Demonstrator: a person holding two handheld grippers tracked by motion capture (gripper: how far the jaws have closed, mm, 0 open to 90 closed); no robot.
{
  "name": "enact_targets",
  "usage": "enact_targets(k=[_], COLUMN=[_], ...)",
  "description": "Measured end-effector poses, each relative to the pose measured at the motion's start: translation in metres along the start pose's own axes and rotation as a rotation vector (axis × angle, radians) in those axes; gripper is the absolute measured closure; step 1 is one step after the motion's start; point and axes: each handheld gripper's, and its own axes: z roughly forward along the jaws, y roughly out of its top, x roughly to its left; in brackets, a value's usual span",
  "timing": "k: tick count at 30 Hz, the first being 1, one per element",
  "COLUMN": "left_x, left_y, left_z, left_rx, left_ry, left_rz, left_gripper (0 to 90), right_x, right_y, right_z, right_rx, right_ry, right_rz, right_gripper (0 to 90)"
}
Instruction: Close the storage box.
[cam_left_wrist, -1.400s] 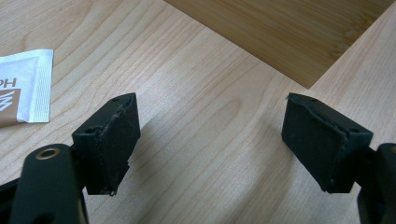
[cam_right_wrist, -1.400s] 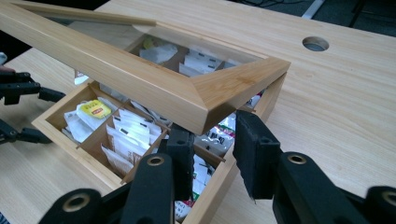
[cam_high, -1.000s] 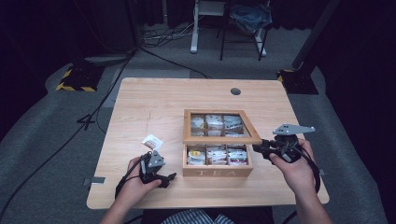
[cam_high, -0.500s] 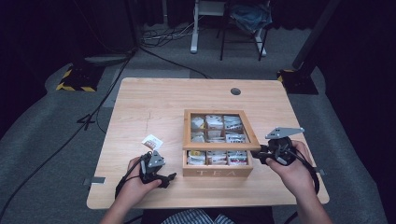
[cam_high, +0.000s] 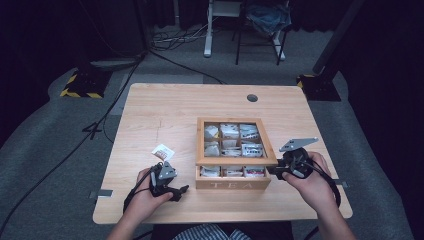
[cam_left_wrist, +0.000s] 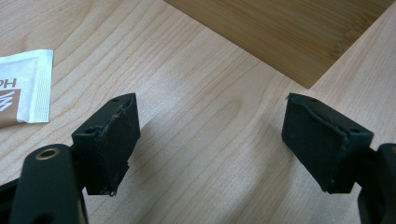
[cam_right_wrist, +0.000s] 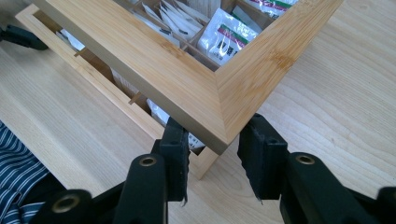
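Note:
A wooden tea box (cam_high: 233, 183) marked TEA stands at the table's front middle, with tea packets (cam_high: 230, 145) in its compartments. Its glass-paned lid (cam_high: 236, 162) is tilted up over the box, hinged at the back. My right gripper (cam_high: 275, 173) is shut on the lid's front right corner (cam_right_wrist: 219, 112), one jaw on each side of the corner. My left gripper (cam_high: 181, 192) rests open on the table left of the box, with nothing between its fingers (cam_left_wrist: 112, 135). A loose white tea packet (cam_high: 163, 152) lies just beyond it; its edge (cam_left_wrist: 23, 88) lies left of the jaws in the left gripper view.
The wooden table (cam_high: 165, 110) has a round cable hole (cam_high: 252, 98) at the back. The box's side (cam_left_wrist: 289, 32) is close ahead of the left gripper. A striped sleeve or shirt (cam_right_wrist: 14, 182) is at the table's front edge. Chair and stand legs (cam_high: 240, 35) rise beyond the table.
The right gripper has come down and toward the person with the lid's corner, so the lid now lies lower over the box. The left gripper has stayed put.

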Motion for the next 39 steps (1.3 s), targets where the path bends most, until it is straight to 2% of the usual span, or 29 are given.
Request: enact_targets(k=[39], left_x=[0.0], left_y=[0.0], left_z=[0.0], left_rx=[0.0], left_ry=[0.003], left_rz=[0.0], left_gripper=[19.9], right_x=[0.003], right_y=[-0.004], right_z=[0.022], right_rx=[0.162], right_ry=[0.03], right_rz=[-0.06], right_gripper=[56.6])
